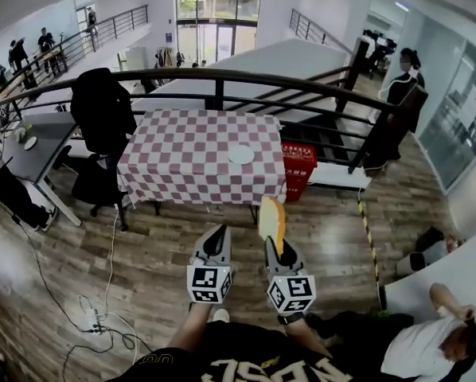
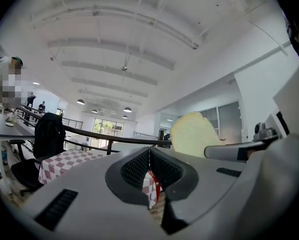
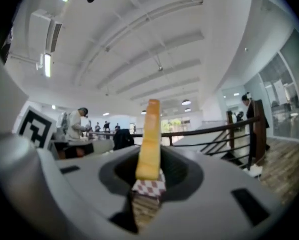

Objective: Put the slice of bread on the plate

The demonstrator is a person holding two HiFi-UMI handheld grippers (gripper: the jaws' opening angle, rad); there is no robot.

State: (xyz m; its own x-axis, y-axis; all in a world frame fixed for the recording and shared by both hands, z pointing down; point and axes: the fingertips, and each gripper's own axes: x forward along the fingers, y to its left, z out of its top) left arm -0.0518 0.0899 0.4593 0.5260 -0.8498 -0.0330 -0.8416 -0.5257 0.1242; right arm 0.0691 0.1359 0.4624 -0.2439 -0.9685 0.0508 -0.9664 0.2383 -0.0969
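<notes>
your right gripper (image 1: 279, 255) pinches the slice of bread (image 1: 271, 220) upright by its lower edge; soft, light, likely crushable, so grip gently. your left gripper (image 1: 216, 243) is closed on nothing. well ahead, the plate (image 1: 240, 154) sits on the checked table (image 1: 182, 150).

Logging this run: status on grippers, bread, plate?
Right gripper shut on bread slice, upright. Left gripper shut, empty. Plate bare on checkered table ahead; nothing blocking.
</notes>
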